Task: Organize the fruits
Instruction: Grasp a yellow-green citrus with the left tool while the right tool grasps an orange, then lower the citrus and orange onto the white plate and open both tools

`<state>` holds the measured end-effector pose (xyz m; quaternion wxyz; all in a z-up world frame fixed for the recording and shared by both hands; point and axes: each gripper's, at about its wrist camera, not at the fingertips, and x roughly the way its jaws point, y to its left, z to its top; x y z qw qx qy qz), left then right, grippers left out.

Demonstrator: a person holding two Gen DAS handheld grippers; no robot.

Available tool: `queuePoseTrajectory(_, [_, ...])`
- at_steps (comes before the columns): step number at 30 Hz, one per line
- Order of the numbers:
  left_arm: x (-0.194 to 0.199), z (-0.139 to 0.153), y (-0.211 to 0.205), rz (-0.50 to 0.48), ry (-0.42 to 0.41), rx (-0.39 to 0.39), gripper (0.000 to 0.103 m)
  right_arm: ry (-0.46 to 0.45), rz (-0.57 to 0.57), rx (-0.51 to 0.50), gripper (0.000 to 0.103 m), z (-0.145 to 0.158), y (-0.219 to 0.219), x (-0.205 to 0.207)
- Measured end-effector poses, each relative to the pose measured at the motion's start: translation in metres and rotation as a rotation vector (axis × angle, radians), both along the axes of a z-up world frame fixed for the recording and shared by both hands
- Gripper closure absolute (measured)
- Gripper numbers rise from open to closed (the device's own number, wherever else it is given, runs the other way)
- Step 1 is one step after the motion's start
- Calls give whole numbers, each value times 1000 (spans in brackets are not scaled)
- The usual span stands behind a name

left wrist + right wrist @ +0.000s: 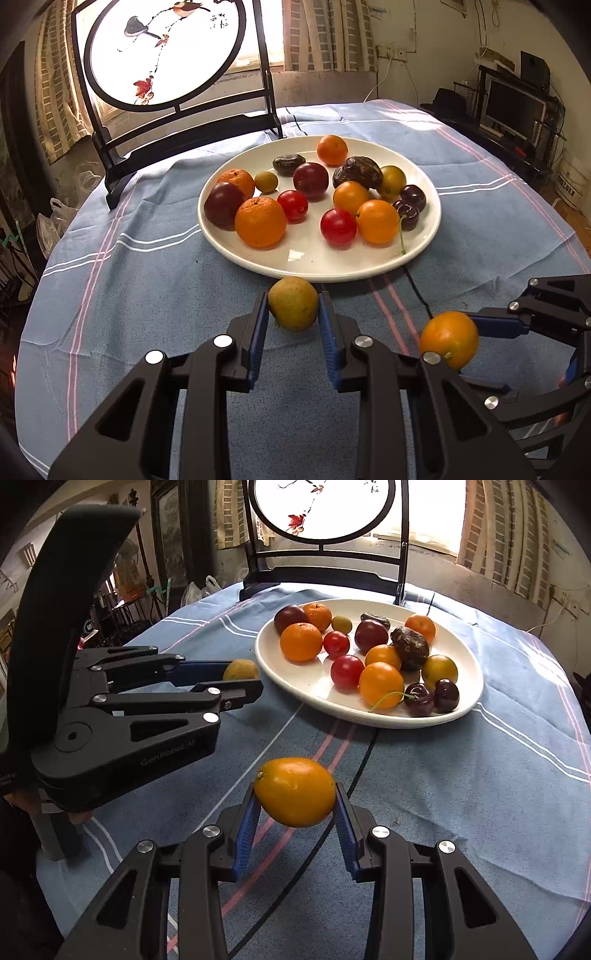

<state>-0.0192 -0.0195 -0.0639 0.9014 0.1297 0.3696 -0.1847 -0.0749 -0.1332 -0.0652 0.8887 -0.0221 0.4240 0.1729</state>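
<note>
My left gripper is shut on a yellow-green fruit, held just above the cloth in front of the white plate. The same gripper and its yellow-green fruit show at the left of the right wrist view. My right gripper is shut on an orange oval fruit, lifted off the cloth. In the left wrist view that gripper enters from the right with the orange fruit. The plate holds several oranges, tomatoes, plums, cherries and dark wrinkled fruits.
A blue striped tablecloth covers the round table. A black-framed round painted screen stands behind the plate at the far edge. Plastic bags lie off the table's left. A person's hand holds the left gripper.
</note>
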Motion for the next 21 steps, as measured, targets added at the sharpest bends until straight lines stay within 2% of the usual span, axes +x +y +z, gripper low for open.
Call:
queuePoseTrajectory(15, [-5, 7, -2, 1, -28, 8, 76, 7, 9, 11, 63, 1, -3, 1])
queuePoseTrajectory(18, [-4, 14, -4, -8, -39, 12, 76, -15, 8, 2, 63, 9, -5, 2])
queuePoseTrajectory(21, [4, 32, -4, 0, -71, 5, 77, -67, -10, -11, 63, 31, -12, 9])
